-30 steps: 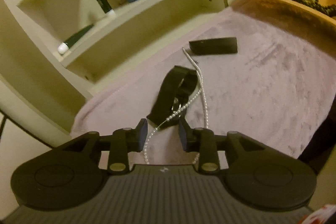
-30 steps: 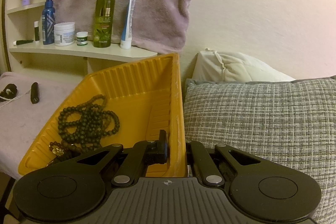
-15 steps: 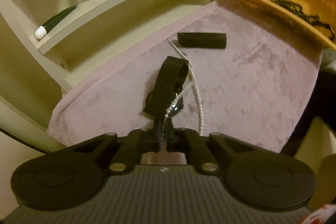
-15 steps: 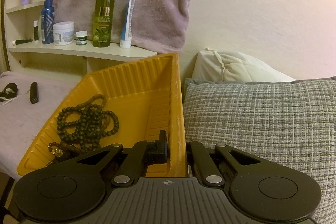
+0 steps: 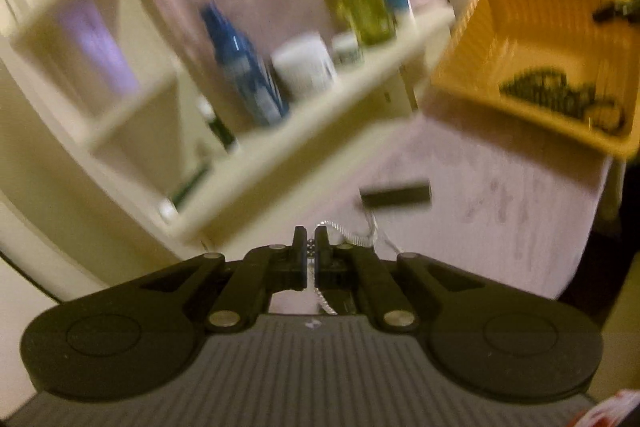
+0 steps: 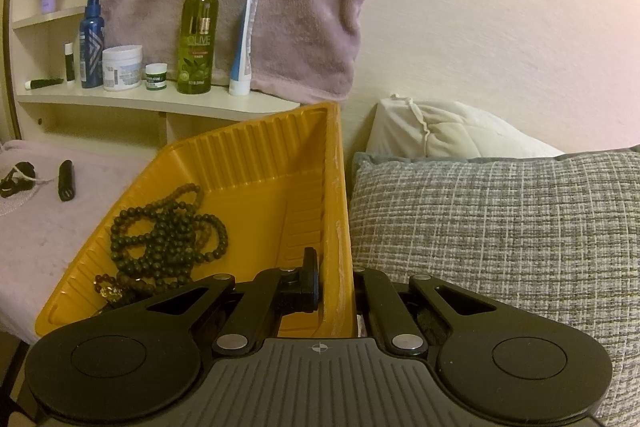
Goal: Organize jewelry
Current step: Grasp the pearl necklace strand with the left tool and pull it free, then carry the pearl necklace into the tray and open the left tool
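The pearl necklace (image 5: 344, 233), a thin strand of small pale beads, was pinched in the closed left gripper (image 5: 310, 247), trailing from the fingers toward the pink towel (image 5: 500, 211) near a black bar (image 5: 396, 195). The right gripper (image 6: 336, 283) was clamped on the wall of the yellow tray (image 6: 256, 155), which held a pile of dark bead strings (image 6: 168, 231). Compared with 1 second before, the left gripper had closed on the strand and lifted it off the towel, its view now blurred, while the right gripper kept its hold.
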`<state>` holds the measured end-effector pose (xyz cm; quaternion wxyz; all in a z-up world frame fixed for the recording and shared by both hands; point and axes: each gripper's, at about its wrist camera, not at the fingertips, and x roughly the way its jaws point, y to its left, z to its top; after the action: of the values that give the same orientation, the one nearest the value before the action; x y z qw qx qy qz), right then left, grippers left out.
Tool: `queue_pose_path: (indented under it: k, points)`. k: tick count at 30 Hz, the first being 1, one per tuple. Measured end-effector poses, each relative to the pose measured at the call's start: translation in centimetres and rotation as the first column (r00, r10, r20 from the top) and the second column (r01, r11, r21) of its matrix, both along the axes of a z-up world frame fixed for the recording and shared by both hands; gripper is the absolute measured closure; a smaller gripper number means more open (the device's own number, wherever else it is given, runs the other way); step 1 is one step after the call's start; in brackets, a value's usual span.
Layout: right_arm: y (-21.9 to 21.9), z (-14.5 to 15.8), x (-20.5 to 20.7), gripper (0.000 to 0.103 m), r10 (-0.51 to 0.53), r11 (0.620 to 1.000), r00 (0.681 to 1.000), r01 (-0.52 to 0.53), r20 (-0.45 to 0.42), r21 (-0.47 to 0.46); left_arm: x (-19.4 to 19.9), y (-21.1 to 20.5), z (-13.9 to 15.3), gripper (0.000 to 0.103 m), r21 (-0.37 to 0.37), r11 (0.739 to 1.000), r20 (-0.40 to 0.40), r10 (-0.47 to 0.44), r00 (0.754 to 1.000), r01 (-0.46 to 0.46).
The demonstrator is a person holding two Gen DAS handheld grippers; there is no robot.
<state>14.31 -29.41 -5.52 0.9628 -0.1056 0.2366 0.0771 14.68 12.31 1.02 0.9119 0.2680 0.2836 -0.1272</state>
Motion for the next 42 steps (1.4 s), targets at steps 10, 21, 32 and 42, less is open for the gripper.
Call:
queue_pose_path:
  k: [10,21,32,42]
  points:
    - [0.2,0.4,-0.1,0.099,0.006,1.000,1.000,-0.006,0.010,0.005,1.1,-2.7,6.0,0.101,-0.056,0.998,0.112,-0.007,0.994,0.013]
    - [0.3,0.5,0.1,0.099,0.013,1.000,1.000,-0.013,0.016,0.003,1.3,-7.2,10.5,0.101,-0.156,0.981,0.176,-0.090,0.980,0.118]
    - [0.3,0.5,0.0,0.099,0.011,1.000,1.000,-0.011,0.019,0.012,2.3,-14.5,12.7,0.101,-0.280,0.916,0.194,-0.238,0.952,0.286]
    - [0.0,0.5,0.0,0.099,0.008,1.000,1.000,-0.008,0.018,0.026,4.3,-20.7,9.3,0.100,-0.379,0.867,0.072,-0.322,0.944,0.325]
